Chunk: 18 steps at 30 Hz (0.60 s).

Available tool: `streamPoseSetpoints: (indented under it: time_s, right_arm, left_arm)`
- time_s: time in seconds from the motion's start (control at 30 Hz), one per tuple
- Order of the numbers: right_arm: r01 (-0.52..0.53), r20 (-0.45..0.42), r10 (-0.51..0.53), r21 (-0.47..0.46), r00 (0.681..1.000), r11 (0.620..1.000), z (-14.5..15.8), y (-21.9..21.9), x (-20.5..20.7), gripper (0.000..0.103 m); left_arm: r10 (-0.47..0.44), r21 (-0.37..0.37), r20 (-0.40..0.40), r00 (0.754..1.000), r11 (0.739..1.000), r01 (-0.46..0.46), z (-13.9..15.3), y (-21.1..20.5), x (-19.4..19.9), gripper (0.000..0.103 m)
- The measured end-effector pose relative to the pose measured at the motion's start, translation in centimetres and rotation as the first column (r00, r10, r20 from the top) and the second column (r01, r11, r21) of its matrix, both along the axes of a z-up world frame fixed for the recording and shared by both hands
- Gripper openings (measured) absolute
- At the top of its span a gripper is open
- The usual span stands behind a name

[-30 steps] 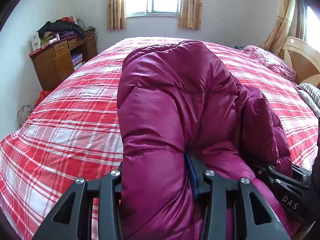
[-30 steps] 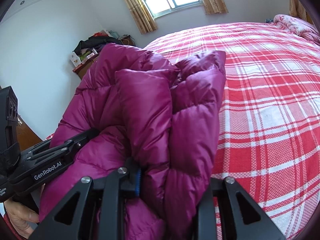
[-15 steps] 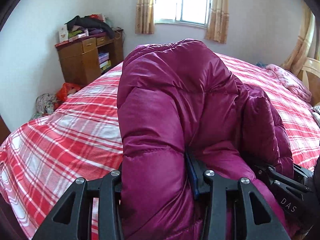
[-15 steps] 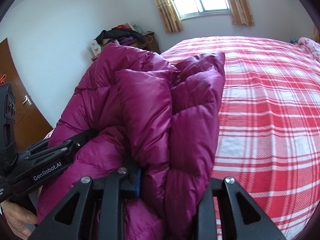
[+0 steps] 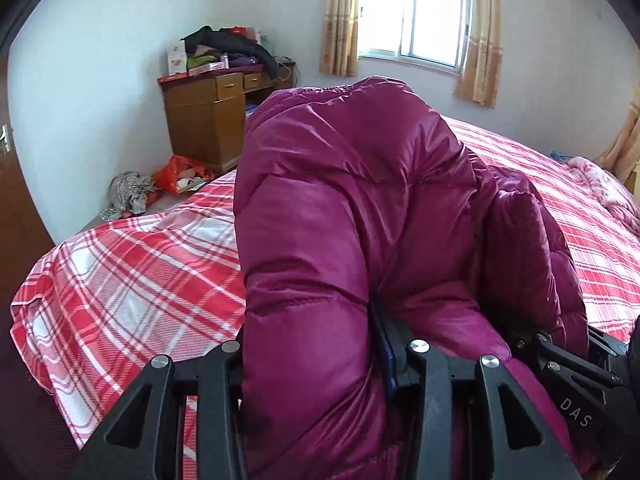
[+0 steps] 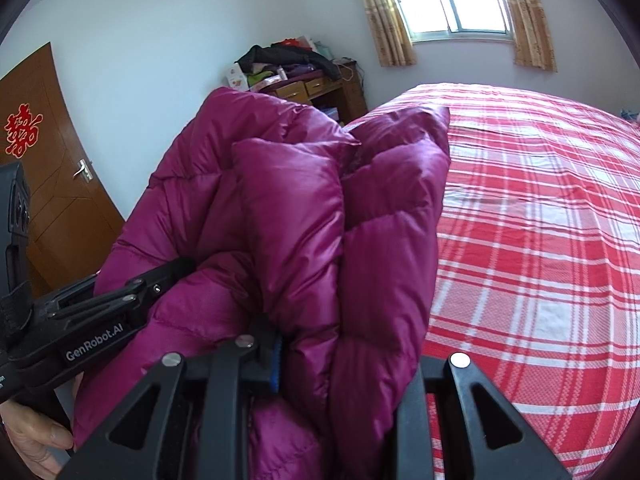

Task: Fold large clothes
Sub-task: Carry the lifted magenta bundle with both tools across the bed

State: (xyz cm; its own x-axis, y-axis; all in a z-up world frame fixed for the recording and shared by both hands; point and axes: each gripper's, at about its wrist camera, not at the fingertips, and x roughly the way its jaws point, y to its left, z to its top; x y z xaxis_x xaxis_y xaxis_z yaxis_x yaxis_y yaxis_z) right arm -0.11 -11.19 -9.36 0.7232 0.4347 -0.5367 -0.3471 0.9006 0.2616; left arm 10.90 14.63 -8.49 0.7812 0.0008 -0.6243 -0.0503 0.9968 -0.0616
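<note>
A folded magenta puffer jacket [image 5: 352, 216] is held up above the red plaid bed [image 5: 132, 272]. My left gripper [image 5: 316, 364] is shut on a thick fold of the jacket, which hides its fingertips. My right gripper [image 6: 344, 364] is shut on another bundle of the same jacket [image 6: 304, 224]. The right gripper's body shows at the lower right of the left wrist view [image 5: 568, 376], and the left gripper's body shows at the left of the right wrist view [image 6: 92, 320]. The two grippers are close together, side by side.
A wooden desk [image 5: 208, 120] piled with clothes stands by the wall near the window [image 5: 412, 16]. A red bag and a grey bundle [image 5: 160, 180] lie on the floor. A brown door [image 6: 52, 176] is at the left. A pink blanket [image 5: 608, 192] lies at the bed's far right.
Both grippers, still holding the jacket, have swung to the left; the desk, floor clutter and door have come further into view. The grip on the jacket is unchanged.
</note>
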Motion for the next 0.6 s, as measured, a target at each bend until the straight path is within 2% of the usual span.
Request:
streamPoseSetpoints:
  time_s: [0.37, 0.6]
  right_arm:
    - [-0.119, 0.007, 0.119, -0.014, 0.993, 0.993, -0.1, 4.7, 1.9, 0.028]
    - [-0.208, 0.038, 0.21, -0.054, 0.977, 0.977, 0.1, 8.9, 3.5, 0.027]
  left_arm:
    - [0.112, -0.008, 0.011, 0.994, 0.994, -0.112, -0.1, 5.9, -0.1, 0.044]
    - [0.211, -0.007, 0.022, 0.977, 0.977, -0.211, 0.0, 10.1, 0.2, 0.044]
